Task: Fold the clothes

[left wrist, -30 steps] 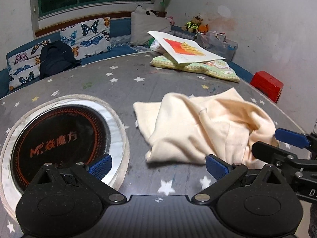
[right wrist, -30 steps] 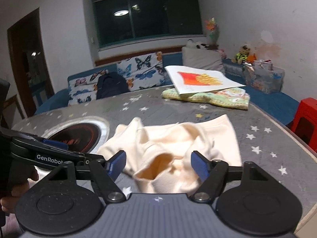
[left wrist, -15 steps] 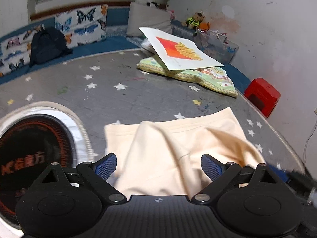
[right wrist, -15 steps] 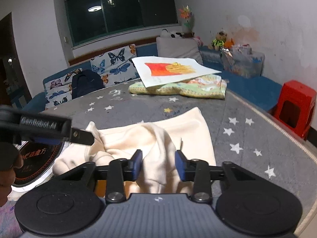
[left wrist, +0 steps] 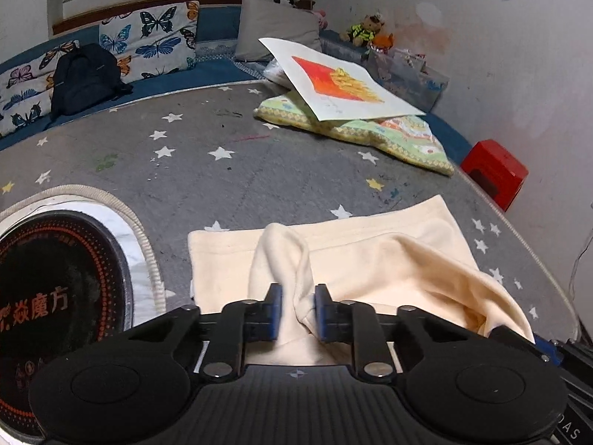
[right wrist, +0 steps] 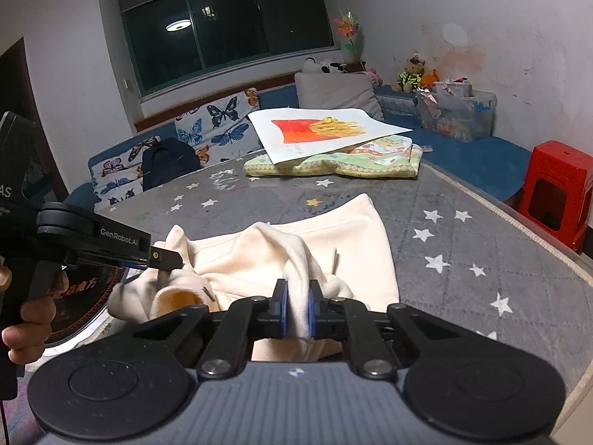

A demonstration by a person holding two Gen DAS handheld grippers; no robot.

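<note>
At the far left of the left wrist view we are seeing the round black induction cooktop (left wrist: 55,296), set into the grey star-patterned tabletop (left wrist: 229,185). Just beside it, the cream garment (left wrist: 370,259) is lying across the near part of the tabletop, its far hem flat and its near part bunched up. We are pinching a raised fold of that garment in the left tool (left wrist: 296,311), its blue pads pressed in on the cloth from both sides. In the right wrist view the left tool (right wrist: 166,259) is reaching in from the left, held by a hand (right wrist: 33,311), and seems to be biting the garment's rumpled left edge, though the contact is partly hidden. To its right, we are gripping another upright ridge of the cream garment (right wrist: 352,244) in the right tool (right wrist: 296,311), pads nearly together with cloth between. Farther back, a french-fries drawing (right wrist: 322,129) is resting on a patterned cushion (right wrist: 370,159), and a red stool (right wrist: 556,193) is standing at the far right.
</note>
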